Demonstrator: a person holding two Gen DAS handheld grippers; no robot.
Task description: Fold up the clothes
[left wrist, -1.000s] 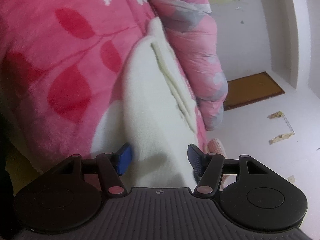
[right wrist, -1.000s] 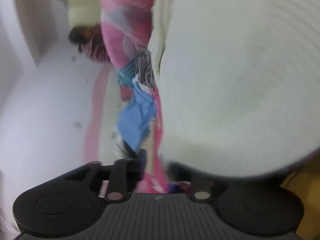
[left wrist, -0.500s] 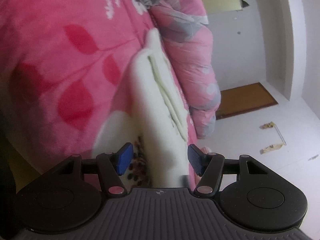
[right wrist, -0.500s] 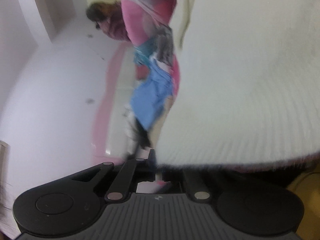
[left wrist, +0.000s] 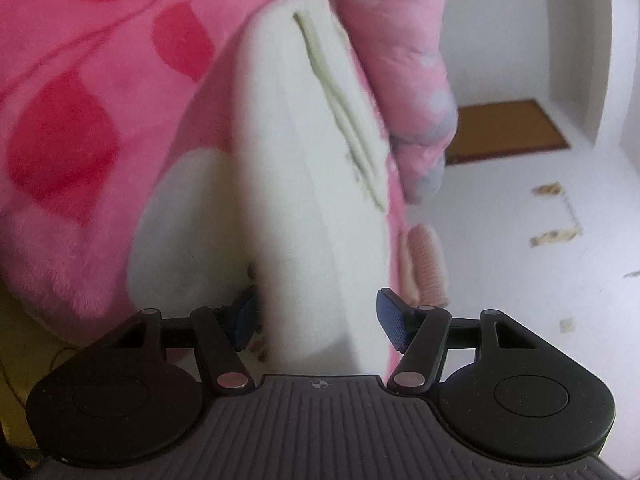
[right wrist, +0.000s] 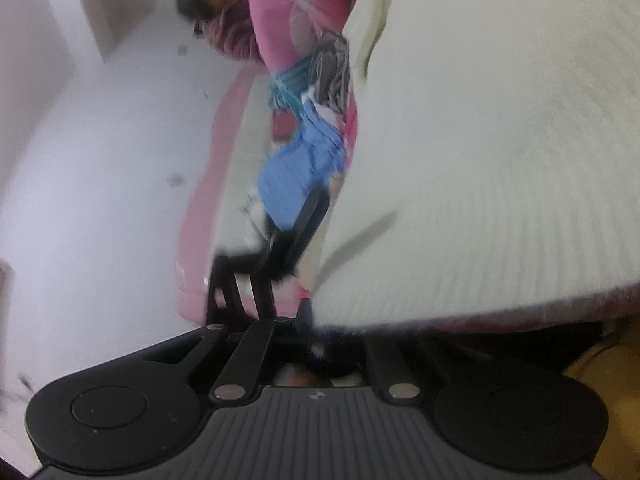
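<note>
Both grippers meet the cream garment (left wrist: 304, 184): left gripper (left wrist: 318, 318) gapes wide around it at lower centre, right gripper (right wrist: 320, 320) pinches its edge.

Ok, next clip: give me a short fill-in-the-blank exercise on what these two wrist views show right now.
1. The left gripper has its jaws ____, with the cream garment between them.
2. That garment lies on a blanket coloured ____.
3. In the right wrist view, the cream garment fills the ____ side of the picture.
4. The garment lying left of it there is ____.

Missing words: open; pink; right; blue
</note>
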